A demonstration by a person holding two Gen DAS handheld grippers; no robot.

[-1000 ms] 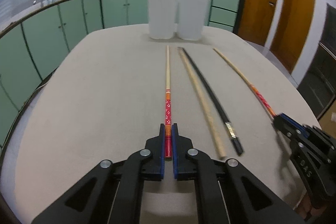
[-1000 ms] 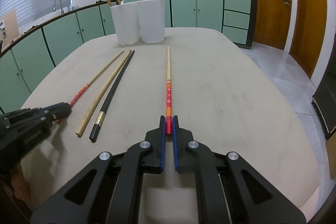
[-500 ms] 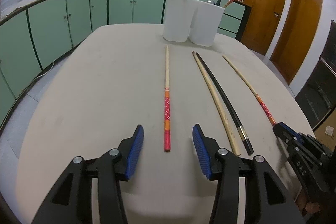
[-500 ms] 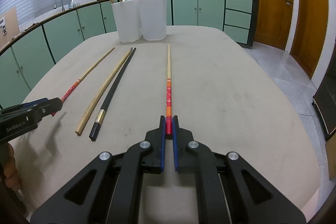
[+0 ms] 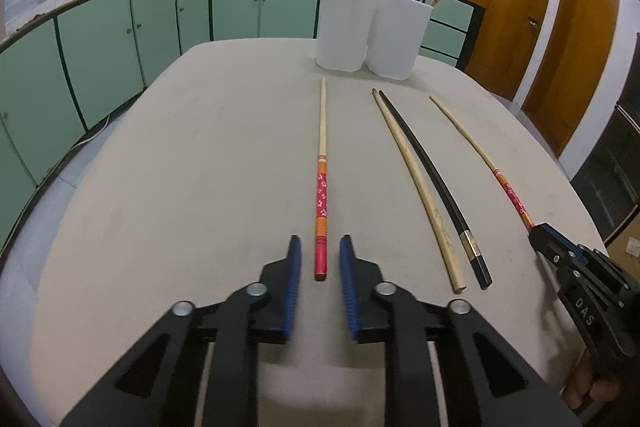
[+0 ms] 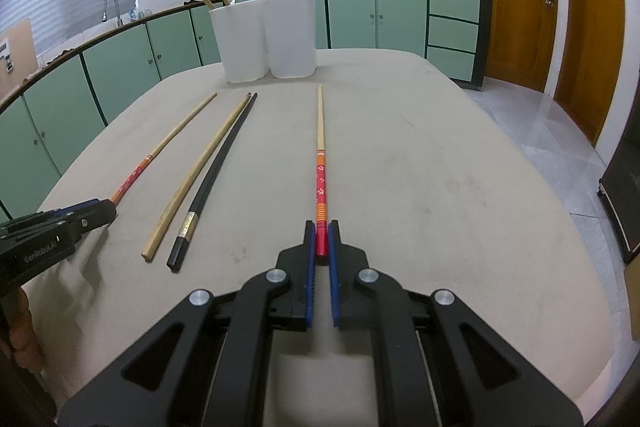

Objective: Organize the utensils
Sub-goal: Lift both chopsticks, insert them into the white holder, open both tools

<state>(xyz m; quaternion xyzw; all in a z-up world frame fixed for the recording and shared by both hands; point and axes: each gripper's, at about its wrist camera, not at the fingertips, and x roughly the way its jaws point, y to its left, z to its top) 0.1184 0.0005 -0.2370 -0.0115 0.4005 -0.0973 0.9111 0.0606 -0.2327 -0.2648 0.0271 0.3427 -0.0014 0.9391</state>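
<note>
Since half a second ago, the left gripper [image 5: 320, 241] has narrowed its wide jaws, and they are closing around the red end of the left floral chopstick [image 5: 322, 187], pads not yet touching it. It lies on the table [image 5: 200, 167] pointing to twelve o'clock. This looks like a re-grip, so next comes a firm pinch, then a lift toward the white holders [image 5: 372, 31] at twelve o'clock. Only the right view shows the right gripper [image 6: 321, 227] clamped on the right floral chopstick [image 6: 320, 179]; the left view catches just its nose at four o'clock.

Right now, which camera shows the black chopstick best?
Either wrist view shows the black chopstick whole; the left is slightly better, with its metal band plain. The right view shows it whole too, beside the plain wooden chopstick.
</note>
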